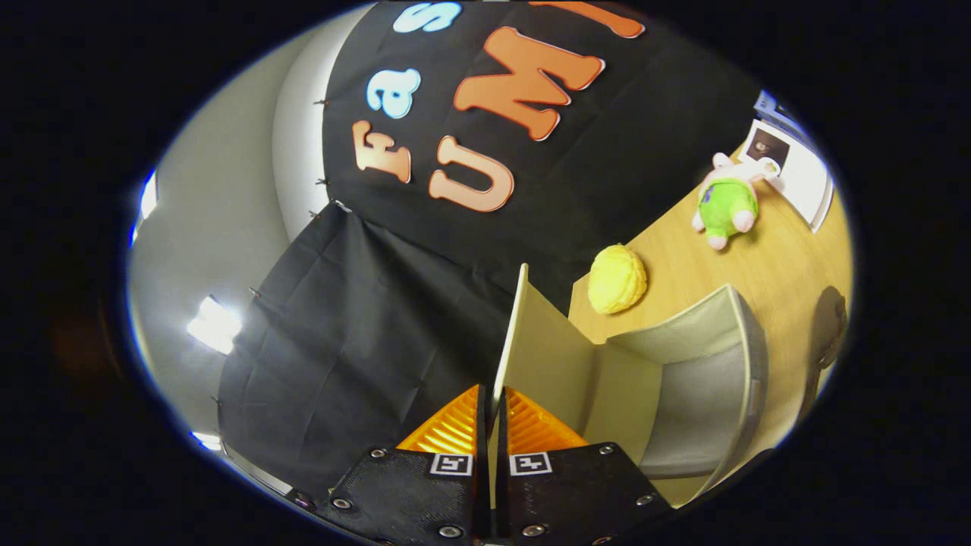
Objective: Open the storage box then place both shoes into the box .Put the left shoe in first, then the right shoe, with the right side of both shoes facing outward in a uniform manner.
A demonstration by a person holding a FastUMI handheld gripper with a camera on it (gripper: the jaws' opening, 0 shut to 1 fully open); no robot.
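The lower edge of the box lid (531,341) is disappearing between the orange fingers (455,428) of the gripper (493,425), which are covering that part of it. The storage box (705,379) is running out of view at its near corner, so its floor is showing only in part. A printed sheet (796,171) beyond the green plush toy (727,203) is getting cut off, its print too small to make out.

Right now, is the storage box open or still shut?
Open. The tool is shut on the lid, holding it swung up edge-on, and the storage box shows its grey inside, with no shoe visible in it.
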